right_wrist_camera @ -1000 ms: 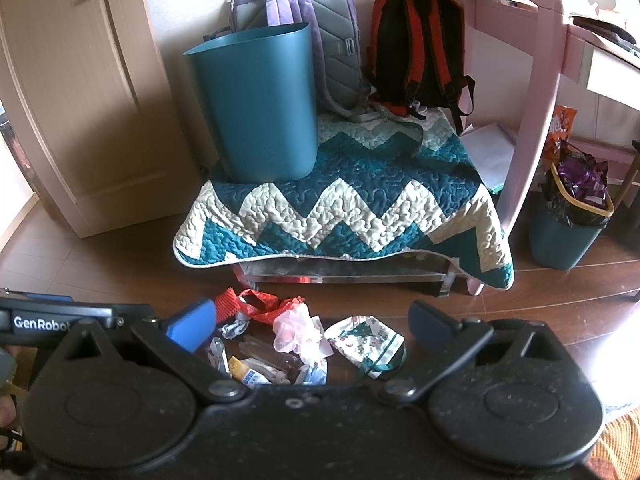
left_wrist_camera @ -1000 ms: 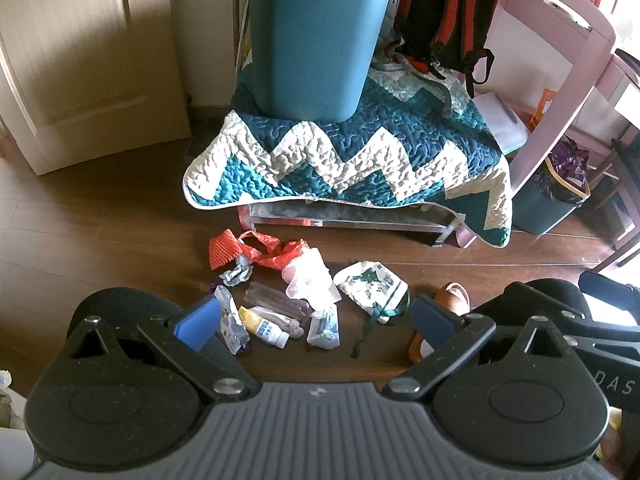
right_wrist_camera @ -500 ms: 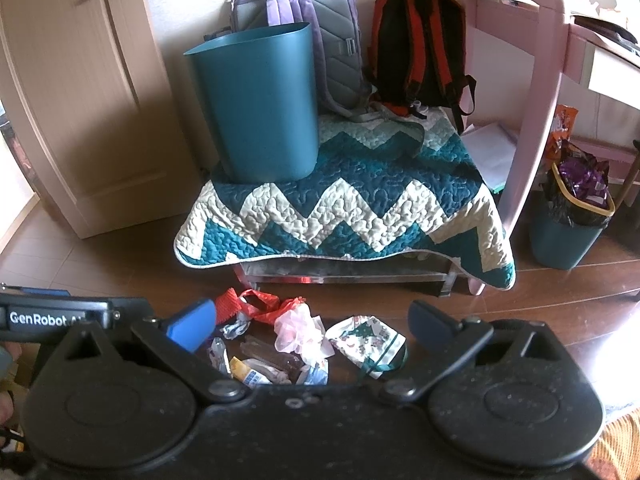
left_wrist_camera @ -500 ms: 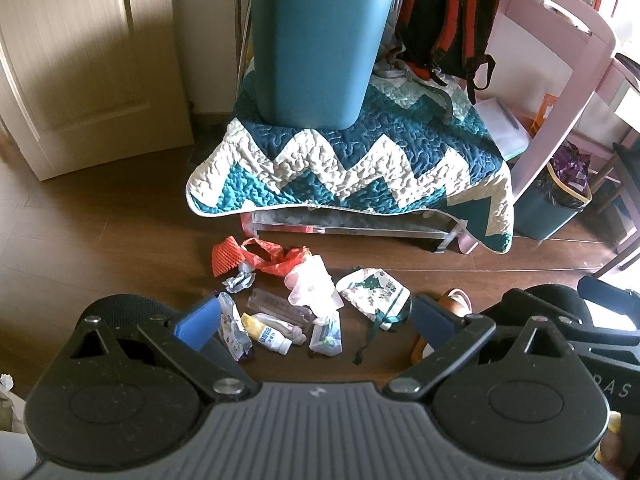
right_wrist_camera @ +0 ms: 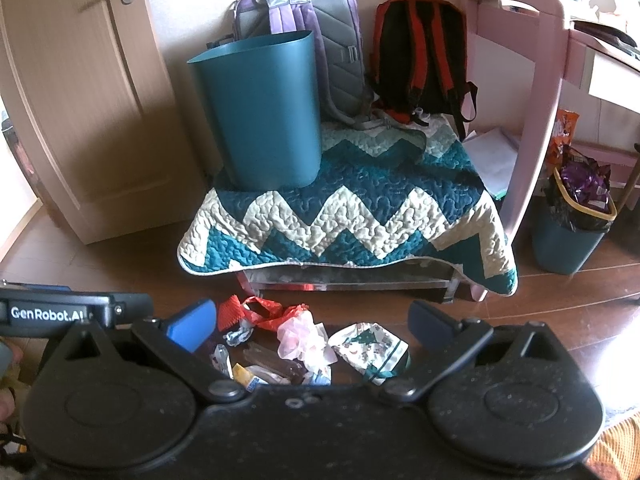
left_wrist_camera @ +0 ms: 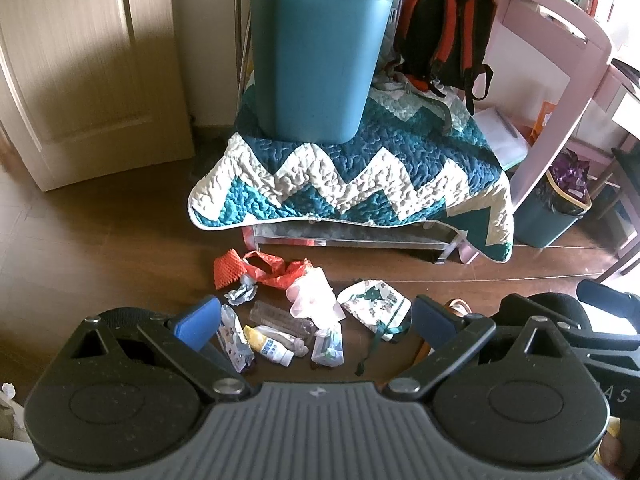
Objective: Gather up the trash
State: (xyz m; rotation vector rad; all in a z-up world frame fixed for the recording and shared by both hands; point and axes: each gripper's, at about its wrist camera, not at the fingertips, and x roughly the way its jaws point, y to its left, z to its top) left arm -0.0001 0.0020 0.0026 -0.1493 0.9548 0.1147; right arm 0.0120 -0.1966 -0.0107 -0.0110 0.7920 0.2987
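Fingers (left_wrist_camera: 198, 322) of left gripper (left_wrist_camera: 316, 322) spread wide, empty; likewise right gripper (right_wrist_camera: 310, 326), holding nothing. Trash pile (left_wrist_camera: 296, 312) strewn on floor (left_wrist_camera: 120, 248) before quilt-draped bench (left_wrist_camera: 360, 176). Teal bin (left_wrist_camera: 316, 56) upright on bench.

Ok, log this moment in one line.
left hand-held gripper: open, empty | right hand-held gripper: open, empty | mixed trash pile: on floor | tall teal plastic bin: on quilt

Bare floor (left_wrist_camera: 120, 240) lies open left of the litter (left_wrist_camera: 288, 316); the quilted bench (left_wrist_camera: 360, 184) blocks behind.
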